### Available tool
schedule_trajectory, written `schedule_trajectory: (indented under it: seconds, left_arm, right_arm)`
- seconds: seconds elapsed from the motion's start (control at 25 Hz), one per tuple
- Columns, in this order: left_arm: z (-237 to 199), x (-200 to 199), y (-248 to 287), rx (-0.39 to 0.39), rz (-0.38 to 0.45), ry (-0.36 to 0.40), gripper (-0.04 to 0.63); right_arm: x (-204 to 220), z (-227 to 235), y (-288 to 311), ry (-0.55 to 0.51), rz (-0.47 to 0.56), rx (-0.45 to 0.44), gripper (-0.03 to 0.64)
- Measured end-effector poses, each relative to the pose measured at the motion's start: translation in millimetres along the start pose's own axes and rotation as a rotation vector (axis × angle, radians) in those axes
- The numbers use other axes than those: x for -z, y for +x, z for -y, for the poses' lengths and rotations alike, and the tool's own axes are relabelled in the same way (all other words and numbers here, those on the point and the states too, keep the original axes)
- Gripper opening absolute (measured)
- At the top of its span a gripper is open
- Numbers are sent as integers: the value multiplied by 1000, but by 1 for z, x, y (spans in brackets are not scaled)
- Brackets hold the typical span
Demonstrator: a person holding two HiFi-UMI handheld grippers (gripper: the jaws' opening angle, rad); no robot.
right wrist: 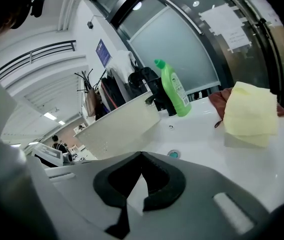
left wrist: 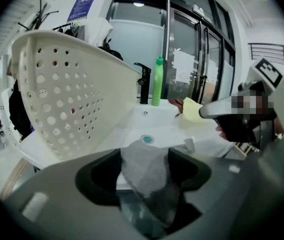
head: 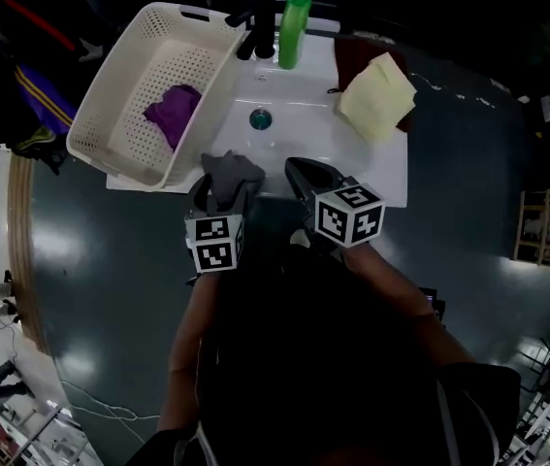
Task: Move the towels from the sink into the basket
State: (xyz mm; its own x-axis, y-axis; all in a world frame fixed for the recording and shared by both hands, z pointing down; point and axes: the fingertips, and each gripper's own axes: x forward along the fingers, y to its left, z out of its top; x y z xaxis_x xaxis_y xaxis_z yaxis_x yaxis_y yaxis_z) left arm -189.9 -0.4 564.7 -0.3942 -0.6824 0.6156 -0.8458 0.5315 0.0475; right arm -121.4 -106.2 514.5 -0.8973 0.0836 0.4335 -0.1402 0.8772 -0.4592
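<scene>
A grey towel [head: 232,171] is bunched at the sink's [head: 294,100] front edge, between the jaws of my left gripper [head: 222,194]. In the left gripper view the grey towel [left wrist: 149,176] fills the gap and hangs down into the throat of the left gripper [left wrist: 145,151], whose jaws stand wide. My right gripper [head: 304,177] is beside it over the front rim, shut and holding nothing; in its own view the right gripper [right wrist: 141,154] has its tips together. The white basket [head: 124,90] stands to the left of the basin with a purple towel [head: 171,112] inside.
A yellow towel [head: 377,96] lies on a dark red cloth [head: 350,54] on the right of the counter. A black faucet [head: 260,27] and a green bottle [head: 294,27] stand at the back. The drain [head: 260,118] shows in the basin.
</scene>
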Motion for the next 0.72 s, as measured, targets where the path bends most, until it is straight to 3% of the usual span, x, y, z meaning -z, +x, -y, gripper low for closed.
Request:
schedule_trajectory:
  seconds: [0.52, 0.72]
  left_arm:
    - [0, -1, -2, -89, 31, -42, 213]
    - [0, 0, -2, -110, 28, -71, 94]
  right_arm:
    - [-2, -4, 13, -55, -57, -105, -5]
    - [-2, -3, 18, -65, -70, -130, -6]
